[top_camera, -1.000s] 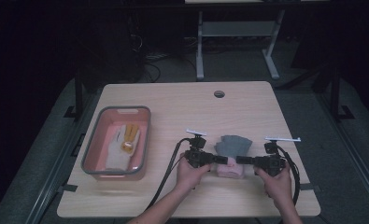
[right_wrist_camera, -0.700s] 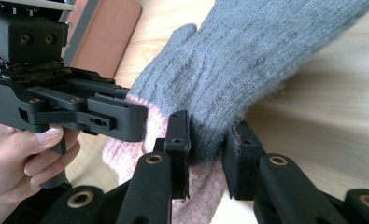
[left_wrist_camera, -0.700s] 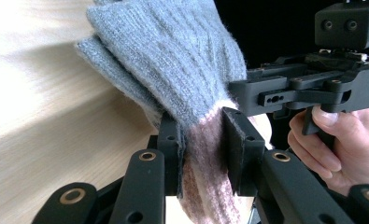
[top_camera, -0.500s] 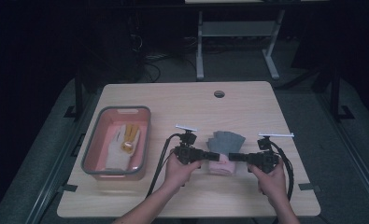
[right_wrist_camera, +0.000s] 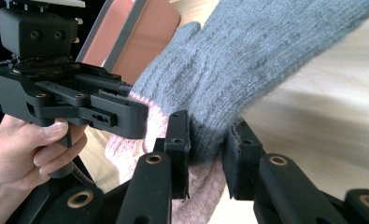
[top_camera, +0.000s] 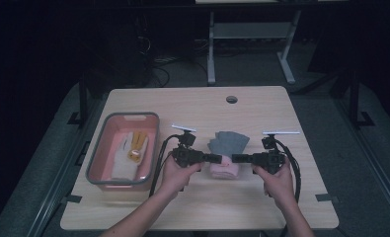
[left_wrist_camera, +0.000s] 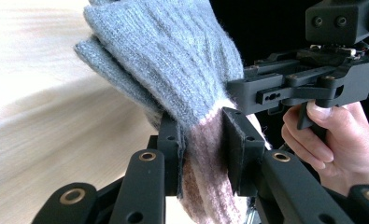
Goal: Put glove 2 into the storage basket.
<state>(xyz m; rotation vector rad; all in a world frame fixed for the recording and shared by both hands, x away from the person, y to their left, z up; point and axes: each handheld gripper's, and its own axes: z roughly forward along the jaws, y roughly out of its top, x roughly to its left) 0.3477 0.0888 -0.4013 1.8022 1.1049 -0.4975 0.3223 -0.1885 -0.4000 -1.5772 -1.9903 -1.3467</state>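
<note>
Two claws facing each other over the table, left claw and right claw each pinching one grey-and-pink glove between them, one tray sitting beyond the left claw.

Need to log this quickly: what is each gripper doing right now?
Left gripper: shut on the grey and pink glove, at its cuff.
Right gripper: shut on the same glove's cuff.
</note>
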